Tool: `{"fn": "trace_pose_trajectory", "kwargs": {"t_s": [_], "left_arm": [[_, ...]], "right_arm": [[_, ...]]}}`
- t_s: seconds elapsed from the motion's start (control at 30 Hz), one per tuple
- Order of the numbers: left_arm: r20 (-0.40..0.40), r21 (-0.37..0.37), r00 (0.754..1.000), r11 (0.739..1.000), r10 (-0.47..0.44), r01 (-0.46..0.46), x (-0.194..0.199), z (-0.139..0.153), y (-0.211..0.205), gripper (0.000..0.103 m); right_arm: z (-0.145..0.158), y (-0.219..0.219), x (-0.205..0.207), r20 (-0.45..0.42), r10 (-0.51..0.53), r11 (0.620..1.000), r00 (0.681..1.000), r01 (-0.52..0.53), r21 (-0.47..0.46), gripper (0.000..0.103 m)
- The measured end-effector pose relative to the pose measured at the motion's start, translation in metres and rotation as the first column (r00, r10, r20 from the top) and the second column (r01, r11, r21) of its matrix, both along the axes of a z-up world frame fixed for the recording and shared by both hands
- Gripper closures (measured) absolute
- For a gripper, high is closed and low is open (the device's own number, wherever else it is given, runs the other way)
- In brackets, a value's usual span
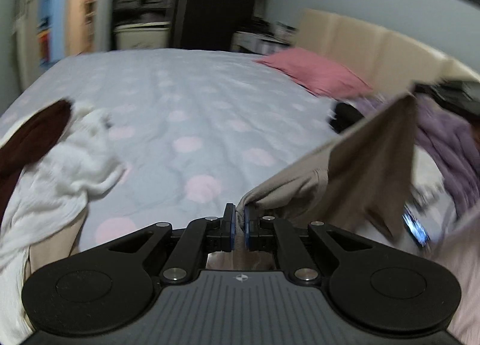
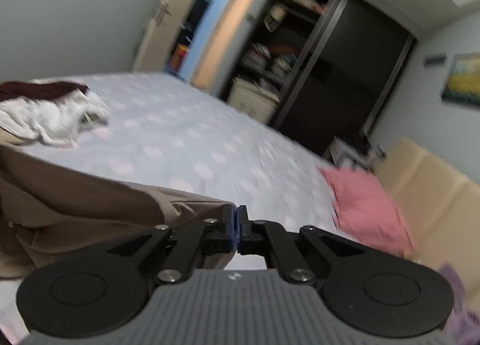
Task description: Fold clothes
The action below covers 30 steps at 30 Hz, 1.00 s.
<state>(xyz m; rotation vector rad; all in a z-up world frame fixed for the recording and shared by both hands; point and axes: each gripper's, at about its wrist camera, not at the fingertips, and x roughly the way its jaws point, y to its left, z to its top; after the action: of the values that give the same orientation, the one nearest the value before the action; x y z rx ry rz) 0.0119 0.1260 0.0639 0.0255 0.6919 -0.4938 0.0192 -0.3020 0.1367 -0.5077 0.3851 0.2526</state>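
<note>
**Both grippers pinched on the tan garment above the bed**

Left gripper (image 1: 239, 219): jaws almost fully closed, with a fold of the tan garment (image 1: 360, 171) caught between the blue pads. From that pinch the cloth rises to the right in a taut sheet toward a raised corner at the far right of the left wrist view.

Right gripper (image 2: 237, 223): jaws closed, pads meeting. The tan garment (image 2: 90, 204) reaches the left pad and hangs away to the left; a thin edge appears to be caught between the pads, though motion blur leaves this uncertain.

Bed (image 1: 195, 111): pale blue cover with pink dots, lying beneath both grippers.

Other items noted:
- White garment (image 1: 69, 171), crumpled, near left of the bed, touching a dark maroon garment (image 1: 33, 138) on its left.
- Pink pillow (image 2: 366, 210), far right of the bed, just beside the beige headboard (image 2: 435, 183).
- Purple garment (image 1: 444, 147), heaped at right behind the raised tan cloth.
- Dark wardrobe (image 2: 345, 75), beyond the far end of the bed, shelves partly exposed.

Both views are blurred.
</note>
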Motion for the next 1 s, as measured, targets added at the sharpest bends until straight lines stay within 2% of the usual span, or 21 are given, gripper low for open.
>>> {"fn": "trace_pose_trajectory", "kwargs": {"t_s": [0.07, 0.1, 0.13, 0.17, 0.23, 0.33, 0.37, 0.43, 0.67, 0.77, 0.8, 0.9, 1.0], "left_arm": [[-0.017, 0.046, 0.997, 0.996, -0.074, 0.074, -0.006, -0.003, -0.014, 0.099], [-0.057, 0.032, 0.99, 0.991, -0.126, 0.128, -0.006, -0.009, -0.019, 0.099], [-0.105, 0.009, 0.977, 0.983, -0.183, 0.185, -0.004, -0.016, -0.023, 0.099], [-0.164, -0.029, 0.954, 0.968, -0.252, 0.251, -0.002, -0.026, -0.028, 0.099], [-0.229, -0.043, 0.911, 0.939, -0.342, 0.341, 0.0, -0.042, -0.039, 0.099], [-0.281, 0.034, 0.888, 0.921, -0.363, 0.387, 0.005, -0.061, -0.059, 0.099], [-0.287, 0.037, 0.885, 0.919, -0.366, 0.392, 0.009, -0.064, -0.062, 0.099], [-0.29, 0.066, 0.888, 0.918, -0.356, 0.39, 0.017, -0.07, -0.069, 0.099], [-0.277, 0.172, 0.932, 0.942, -0.234, 0.287, 0.055, -0.09, -0.07, 0.097], [-0.242, 0.226, 0.945, 0.935, -0.219, 0.275, 0.061, -0.091, -0.071, 0.08], [-0.226, 0.245, 0.948, 0.929, -0.223, 0.277, 0.061, -0.09, -0.072, 0.08], [-0.172, 0.316, 0.939, 0.886, -0.298, 0.339, 0.057, -0.082, -0.08, 0.079], [-0.157, 0.403, 0.906, 0.812, -0.393, 0.422, 0.054, -0.08, -0.097, 0.079]], "right_arm": [[-0.019, -0.011, 0.007, -0.051, -0.044, 0.999, 0.998, 0.044, -0.008, 0.101], [-0.031, -0.017, 0.011, -0.086, -0.062, 0.998, 0.994, 0.062, 0.0, 0.101], [-0.043, -0.023, 0.014, -0.12, -0.083, 0.996, 0.989, 0.085, 0.009, 0.101], [-0.056, -0.028, 0.016, -0.148, -0.101, 0.994, 0.984, 0.104, 0.015, 0.101], [-0.075, -0.033, 0.018, -0.178, -0.115, 0.993, 0.977, 0.119, 0.012, 0.101], [-0.095, -0.035, 0.023, -0.192, -0.123, 0.992, 0.974, 0.12, -0.028, 0.101], [-0.1, -0.036, 0.026, -0.197, -0.125, 0.992, 0.972, 0.119, -0.038, 0.101], [-0.108, -0.038, 0.037, -0.218, -0.131, 0.991, 0.967, 0.127, -0.031, 0.101], [-0.128, -0.037, 0.064, -0.263, -0.12, 0.992, 0.957, 0.123, -0.003, 0.101], [-0.133, -0.039, 0.069, -0.278, -0.11, 0.993, 0.954, 0.117, 0.009, 0.101], [-0.133, -0.041, 0.071, -0.286, -0.111, 0.993, 0.952, 0.12, 0.017, 0.101], [-0.136, -0.046, 0.073, -0.31, -0.113, 0.99, 0.944, 0.133, 0.044, 0.101], [-0.14, -0.048, 0.074, -0.327, -0.112, 0.989, 0.938, 0.137, 0.057, 0.101]]}}
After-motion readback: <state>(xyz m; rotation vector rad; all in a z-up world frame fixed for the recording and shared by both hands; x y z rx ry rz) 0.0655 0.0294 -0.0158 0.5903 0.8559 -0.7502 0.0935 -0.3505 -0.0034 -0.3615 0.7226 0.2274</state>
